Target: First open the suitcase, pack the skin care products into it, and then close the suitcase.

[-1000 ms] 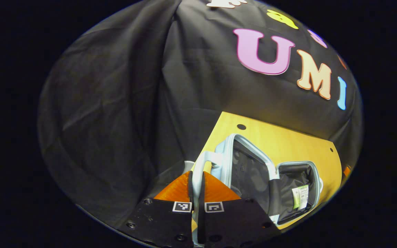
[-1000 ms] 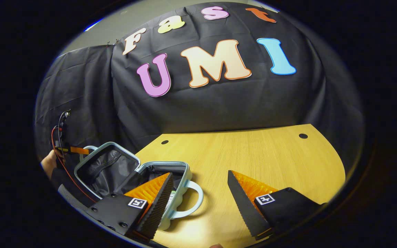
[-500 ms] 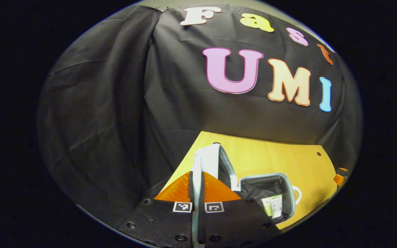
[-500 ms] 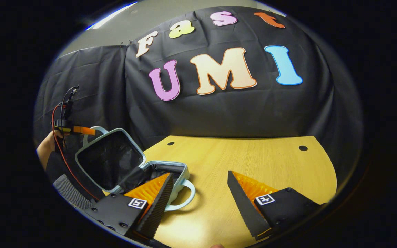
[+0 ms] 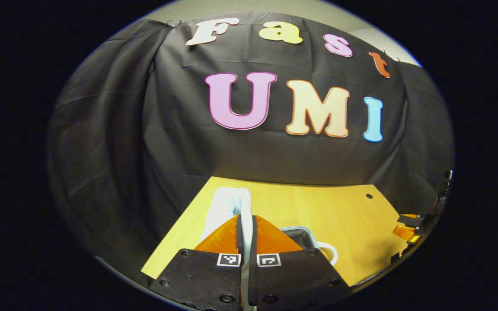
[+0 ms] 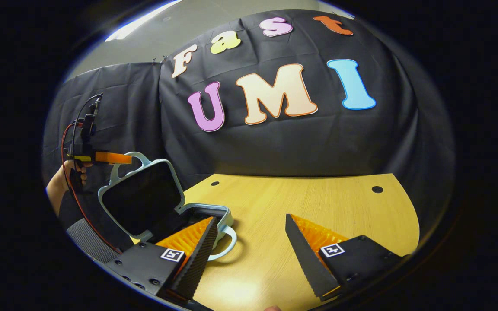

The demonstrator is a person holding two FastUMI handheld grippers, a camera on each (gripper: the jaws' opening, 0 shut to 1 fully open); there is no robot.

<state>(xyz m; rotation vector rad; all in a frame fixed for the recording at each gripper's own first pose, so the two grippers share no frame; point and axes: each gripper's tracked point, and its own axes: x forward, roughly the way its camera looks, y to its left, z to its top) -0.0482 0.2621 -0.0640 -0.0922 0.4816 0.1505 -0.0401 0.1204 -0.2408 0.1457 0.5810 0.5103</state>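
The left tongs point(image 5: 246, 224) are being pressed together on the pale handle point(image 5: 245, 206) of the suitcase lid, which is being pinched between both fingers; in the right gripper view the same tongs point(image 6: 121, 158) are being seen farther off, gripped by a person's hand point(image 6: 71, 172), at the looped handle above the raised lid point(image 6: 142, 198). The right tongs point(image 6: 251, 235) are being held spread wide and empty above the counter point(image 6: 309, 203), with nothing between the fingers.

The suitcase point(image 6: 208, 216) is lying on the counter at its left side, near the booth's dark wall. Its lid is being held tilted, roughly halfway between open and shut, with the dark lining facing the right tongs, while the base half is resting flat with its own handle loop point(image 6: 225, 242) lying toward the counter's middle. The skin care products cannot be made out inside the base from these views, since the interior is being hidden by a finger and the lid.

Judging from the lid's angle, the closing step is being carried out. The next move is likely calling for the lid to be swung down over the base until the rims are meeting squarely, with the pinch on the handle being kept firm; the base may need to be steadied by the free right tongs so that it is not being dragged across the counter.
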